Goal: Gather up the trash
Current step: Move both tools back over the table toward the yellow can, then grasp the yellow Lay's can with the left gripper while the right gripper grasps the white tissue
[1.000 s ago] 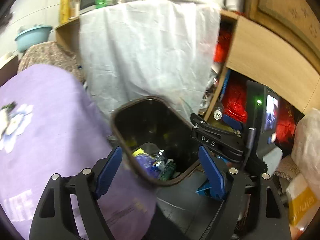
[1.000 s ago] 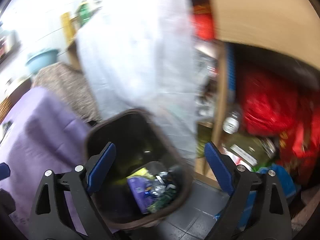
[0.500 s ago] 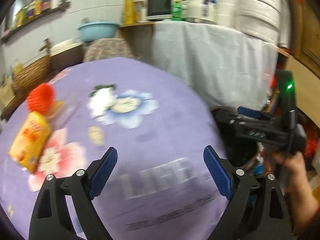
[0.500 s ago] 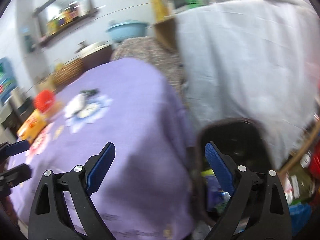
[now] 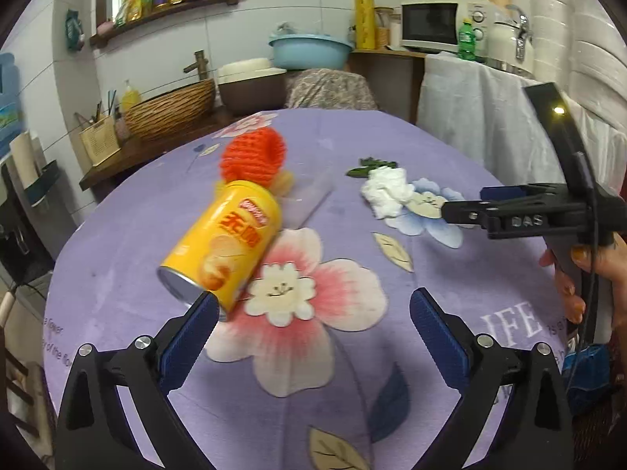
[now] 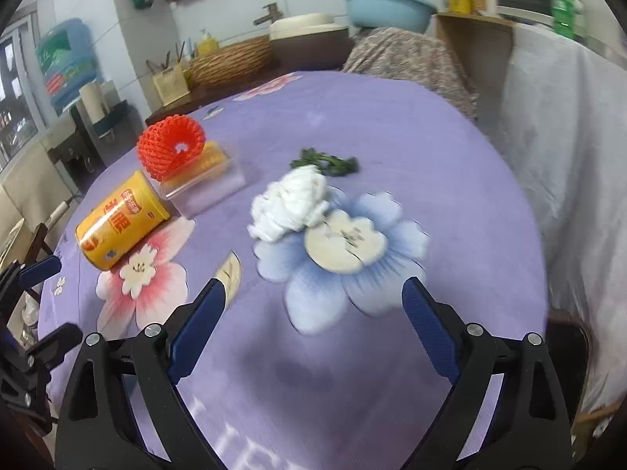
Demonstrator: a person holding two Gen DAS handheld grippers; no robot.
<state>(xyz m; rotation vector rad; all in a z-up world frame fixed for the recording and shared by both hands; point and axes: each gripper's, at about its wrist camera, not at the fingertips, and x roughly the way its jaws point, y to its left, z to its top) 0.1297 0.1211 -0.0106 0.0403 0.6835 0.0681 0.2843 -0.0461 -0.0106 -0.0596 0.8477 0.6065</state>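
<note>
1. Left hand-held gripper [image 5: 311, 311]: jaws wide apart, empty. The yellow can [image 5: 223, 243] lies on its side on the tabletop [image 5: 392, 352], just ahead-left, long axis slanting away toward the red foam net [image 5: 252, 156].
2. White tissue wad [image 6: 290, 203]: right of the can, straight ahead of the right hand-held gripper [image 6: 313, 309], also spread, empty, likely the nearer one.
</note>
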